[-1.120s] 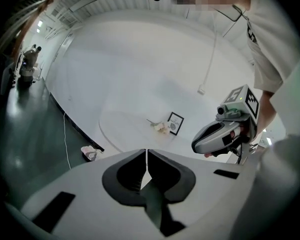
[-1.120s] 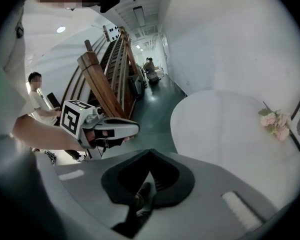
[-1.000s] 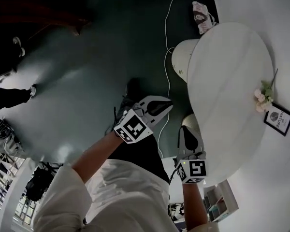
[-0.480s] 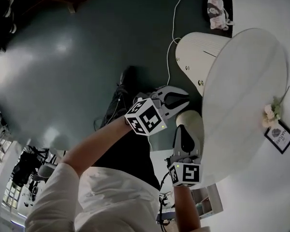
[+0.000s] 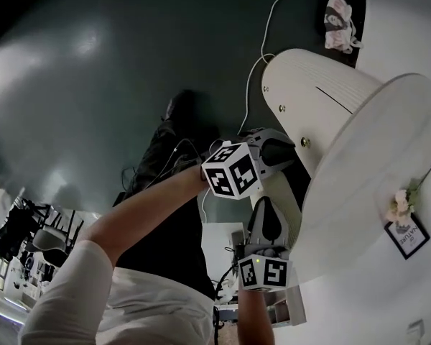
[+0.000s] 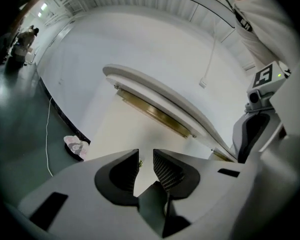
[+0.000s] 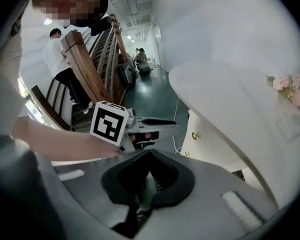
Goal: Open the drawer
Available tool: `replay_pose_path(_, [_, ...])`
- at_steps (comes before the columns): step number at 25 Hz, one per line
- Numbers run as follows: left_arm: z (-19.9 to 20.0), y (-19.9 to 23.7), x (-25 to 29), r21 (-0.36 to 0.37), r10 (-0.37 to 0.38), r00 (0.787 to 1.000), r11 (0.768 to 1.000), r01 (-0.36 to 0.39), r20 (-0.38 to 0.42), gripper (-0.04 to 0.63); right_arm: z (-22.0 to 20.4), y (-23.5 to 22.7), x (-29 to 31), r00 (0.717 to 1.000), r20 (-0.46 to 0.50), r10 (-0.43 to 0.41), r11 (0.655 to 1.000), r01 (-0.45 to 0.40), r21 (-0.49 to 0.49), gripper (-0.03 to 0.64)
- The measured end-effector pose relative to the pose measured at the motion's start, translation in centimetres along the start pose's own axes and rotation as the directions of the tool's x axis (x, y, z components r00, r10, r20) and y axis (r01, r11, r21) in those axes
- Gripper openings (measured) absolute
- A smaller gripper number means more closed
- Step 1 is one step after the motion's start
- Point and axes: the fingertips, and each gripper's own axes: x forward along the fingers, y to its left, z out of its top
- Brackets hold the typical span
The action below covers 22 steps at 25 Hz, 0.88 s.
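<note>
Cream wood forms the curved cabinet (image 5: 323, 85) under a round white table top (image 5: 373, 171), at the right of the head view. The drawer (image 5: 302, 110) sits in the cabinet's curved face and looks closed, flush with the curve, with small brass knobs along its left edge.

The left gripper (image 5: 293, 149) points nearly level at one knob (image 5: 304, 143), its tips just beside it. Its jaws have just been opening and now stand spread. In the left gripper view the knob (image 6: 140, 162) shows small in the gap between the tips of the left gripper (image 6: 146, 156), and the pads do not press on it.

The right gripper (image 5: 267, 203) hangs nearer the person, just below the left one, beside the lower part of the cabinet and angled downward. In its own view the right gripper (image 7: 149, 153) has its jaws pressed together with nothing in them.

On the far right of the table top lie pale flowers (image 5: 401, 203) and a framed card (image 5: 408, 236). A white cable (image 5: 269, 27) trails over the dark green floor (image 5: 129, 49), near a patterned cloth bundle (image 5: 339, 13).
</note>
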Motion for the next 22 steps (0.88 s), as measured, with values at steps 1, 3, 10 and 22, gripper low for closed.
replay_pose_path(1, [-0.3,0.4,0.4,-0.011,-0.002,1.0,1.0,0.002,0.005,0.081,-0.3,0.0,0.4,1.0,0.0,-0.002,1.0,0.002,0.015,0.011])
replay_pose_path(3, [-0.8,1.1,1.4,-0.022,-0.005,1.0,1.0,0.006,0.014,0.09,-1.0,-0.1,1.3,1.0,-0.001,-0.008,1.0,0.009,0.026,0.011])
replay_pose_path(10, [-2.8,2.2,4.7,-0.037,-0.034,0.999,0.999,0.034,0.011,0.104,-3.1,-1.6,2.6,0.999,-0.017,-0.041,0.999,0.041,-0.016,0.012])
replay_pose_path(22, [-4.2,2.6,8.6,-0.039,-0.051,0.999,0.998,0.051,-0.006,0.11,-4.2,-2.9,4.5,0.999,-0.021,-0.043,0.999,0.043,-0.003,0.011])
